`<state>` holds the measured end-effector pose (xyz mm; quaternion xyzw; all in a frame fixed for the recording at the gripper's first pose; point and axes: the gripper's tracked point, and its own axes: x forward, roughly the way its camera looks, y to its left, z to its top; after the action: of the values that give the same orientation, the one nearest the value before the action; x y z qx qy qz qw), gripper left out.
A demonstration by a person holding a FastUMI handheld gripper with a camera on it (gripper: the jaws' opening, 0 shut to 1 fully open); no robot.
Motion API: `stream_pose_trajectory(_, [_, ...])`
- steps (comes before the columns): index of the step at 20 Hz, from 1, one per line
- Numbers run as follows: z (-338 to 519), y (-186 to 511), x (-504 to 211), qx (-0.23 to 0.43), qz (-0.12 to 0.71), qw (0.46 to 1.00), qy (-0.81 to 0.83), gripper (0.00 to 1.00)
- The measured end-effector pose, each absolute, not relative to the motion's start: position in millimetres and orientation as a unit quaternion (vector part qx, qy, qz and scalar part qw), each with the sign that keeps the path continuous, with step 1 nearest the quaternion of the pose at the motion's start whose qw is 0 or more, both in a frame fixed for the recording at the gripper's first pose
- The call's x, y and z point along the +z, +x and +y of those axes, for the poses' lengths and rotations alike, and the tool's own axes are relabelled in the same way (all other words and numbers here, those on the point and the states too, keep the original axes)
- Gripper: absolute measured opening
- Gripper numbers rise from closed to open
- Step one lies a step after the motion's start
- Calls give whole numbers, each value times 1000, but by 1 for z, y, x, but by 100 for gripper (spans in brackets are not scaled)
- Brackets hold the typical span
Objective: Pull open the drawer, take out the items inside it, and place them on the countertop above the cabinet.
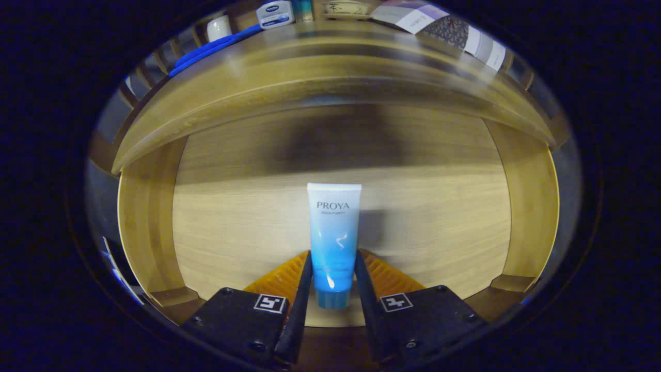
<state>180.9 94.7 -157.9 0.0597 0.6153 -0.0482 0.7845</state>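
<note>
Between the two fingers of my hand-held gripper lies a blue-and-white cosmetic tube, cap end nearest me and its flat crimped end pointing away along the drawer floor. The fingers sit close on either side of the tube's lower body, narrowed almost to its width; they look to be touching it, though I cannot tell from here whether both are truly pressing, so I would not call it gripped yet.

The tube rests flat on the pale wooden bottom of the open drawer, with the drawer's side walls well out to either side of the fingers. I judge the drawer is already pulled open far enough, since the whole floor is lit and reachable.

Beyond and above the drawer runs the front edge of the worktop (the place the tube has to end up). Things already stand up there: a small white jar, a blue cloth and a patterned box.

Lined up along the tube's length, the fingers should close across its narrow width, which suits a soft tube that would otherwise roll or squash sideways.
</note>
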Motion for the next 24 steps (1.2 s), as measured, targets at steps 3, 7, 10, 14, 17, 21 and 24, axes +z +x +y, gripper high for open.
stream_pose_trajectory(3, [93, 179, -156, -51, 614, 784, 69, 49])
stream_pose_trajectory(7, [90, 174, -147, -49, 604, 791, 83, 46])
stream_pose_trajectory(10, [92, 162, -125, -41, 589, 802, 91, 46])
stream_pose_trajectory(14, [89, 151, -97, -40, 571, 816, 85, 46])
stream_pose_trajectory(17, [86, 148, -75, -42, 555, 827, 84, 46])
stream_pose_trajectory(21, [83, 151, -48, -48, 535, 840, 73, 46])
stream_pose_trajectory(24, [78, 162, -29, -56, 517, 852, 66, 46])
